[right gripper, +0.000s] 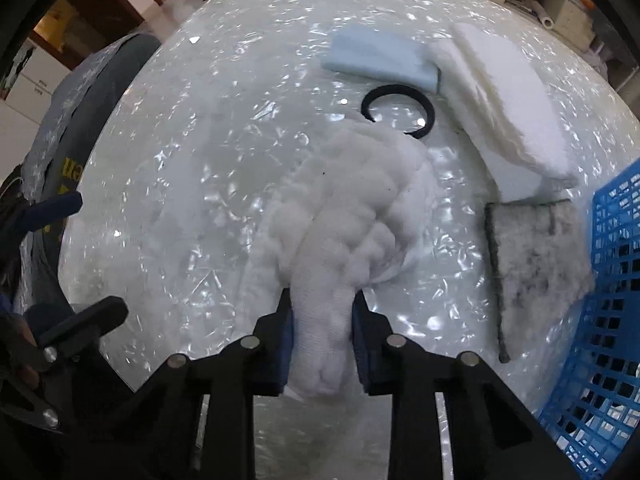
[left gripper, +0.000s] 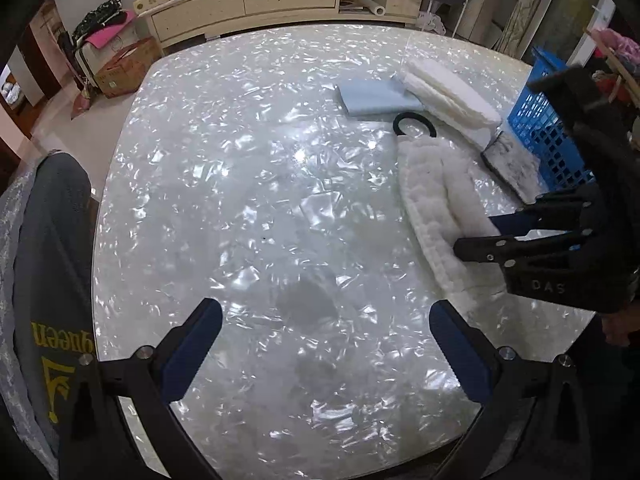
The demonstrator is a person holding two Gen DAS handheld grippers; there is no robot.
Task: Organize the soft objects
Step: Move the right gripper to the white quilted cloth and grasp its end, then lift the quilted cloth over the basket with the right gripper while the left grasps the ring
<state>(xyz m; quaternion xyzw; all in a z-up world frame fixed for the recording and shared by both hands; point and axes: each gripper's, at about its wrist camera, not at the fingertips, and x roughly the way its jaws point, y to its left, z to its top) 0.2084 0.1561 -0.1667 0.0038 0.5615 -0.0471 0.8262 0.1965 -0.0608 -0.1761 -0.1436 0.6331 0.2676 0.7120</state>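
A white fluffy cloth (right gripper: 352,208) lies on the shiny white table (right gripper: 192,152); it also shows in the left wrist view (left gripper: 436,196). My right gripper (right gripper: 322,320) is shut on the near end of this cloth, which bunches between the blue pads. In the left wrist view the right gripper (left gripper: 484,236) sits on the cloth at the right. My left gripper (left gripper: 326,344) is open and empty above bare table. A light blue foam block (right gripper: 380,60), a white padded stack (right gripper: 508,100), a black hair band (right gripper: 398,112) and a grey felt pad (right gripper: 532,264) lie beyond.
A blue plastic basket (right gripper: 600,320) stands at the table's right edge, also in the left wrist view (left gripper: 548,132). A grey covered chair (left gripper: 52,280) stands at the left edge. Cabinets and clutter (left gripper: 260,0) line the far wall.
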